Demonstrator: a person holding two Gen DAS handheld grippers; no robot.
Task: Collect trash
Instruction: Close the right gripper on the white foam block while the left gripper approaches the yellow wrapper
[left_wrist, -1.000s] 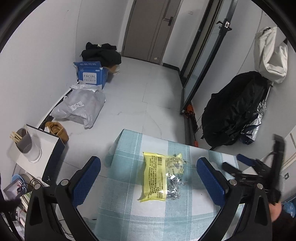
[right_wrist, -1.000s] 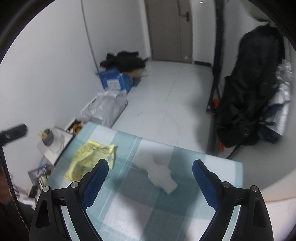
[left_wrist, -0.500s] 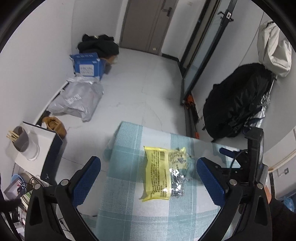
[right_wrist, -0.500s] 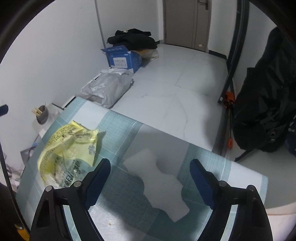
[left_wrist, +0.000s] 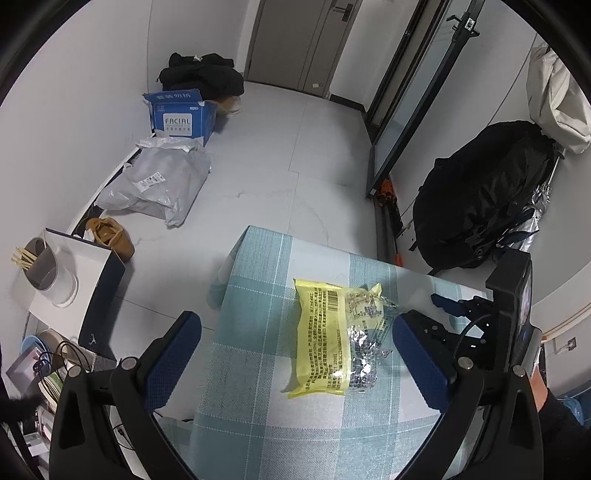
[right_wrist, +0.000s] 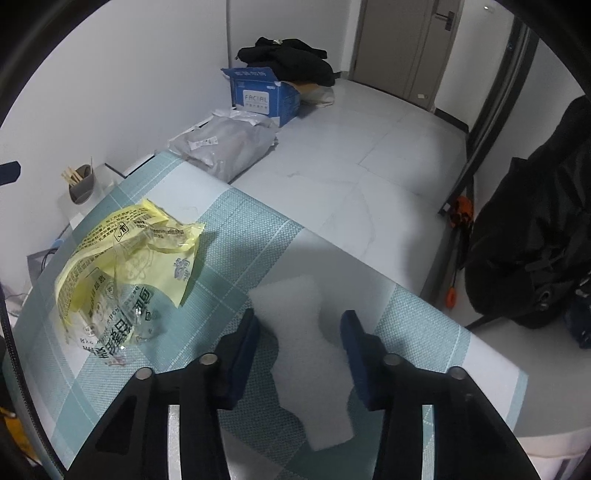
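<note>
Two grippers: your right gripper (right_wrist: 299, 332) jaws just closing around white foam piece (right_wrist: 295, 317), pads apart; left gripper (left_wrist: 295, 350) spread wide.

Wrapper (right_wrist: 125, 266) left of foam (right_wrist: 306, 354) (tabletop)

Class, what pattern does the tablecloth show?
The tablecloth shows a teal and white check, clearest in the left wrist view.
</note>
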